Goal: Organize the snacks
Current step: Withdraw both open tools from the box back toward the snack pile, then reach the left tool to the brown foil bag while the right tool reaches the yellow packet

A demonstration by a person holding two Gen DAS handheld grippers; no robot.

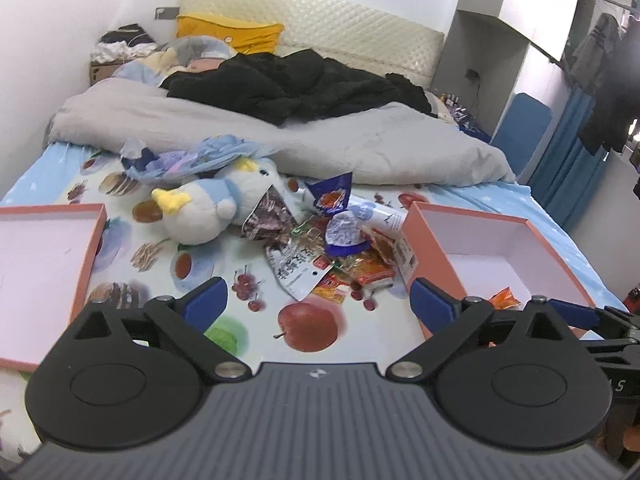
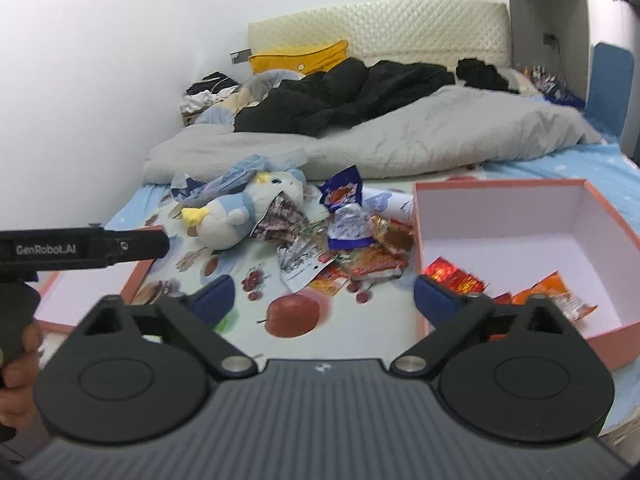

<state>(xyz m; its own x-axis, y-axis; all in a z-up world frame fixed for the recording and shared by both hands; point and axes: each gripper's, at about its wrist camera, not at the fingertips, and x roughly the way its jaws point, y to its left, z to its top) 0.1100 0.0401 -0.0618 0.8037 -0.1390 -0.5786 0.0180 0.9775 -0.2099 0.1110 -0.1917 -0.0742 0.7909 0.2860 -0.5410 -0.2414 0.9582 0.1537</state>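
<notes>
**Both jaws wide open, nothing between them**

Left gripper (image 1: 316,300) and right gripper (image 2: 322,294) hover over the bed sheet (image 1: 120,248), holding nothing. Ahead of both jaws lies the snack pile (image 1: 340,256), beside a plush toy (image 1: 208,208). Right of the jaws stands the pink box (image 2: 520,188). Only the right wrist view shows its several orange packets (image 2: 456,276); only it shows the person's hand (image 2: 20,360).

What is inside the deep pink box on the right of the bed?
The deep pink box holds several orange and red snack packets. The right tool's finger hides its near corner.
</notes>
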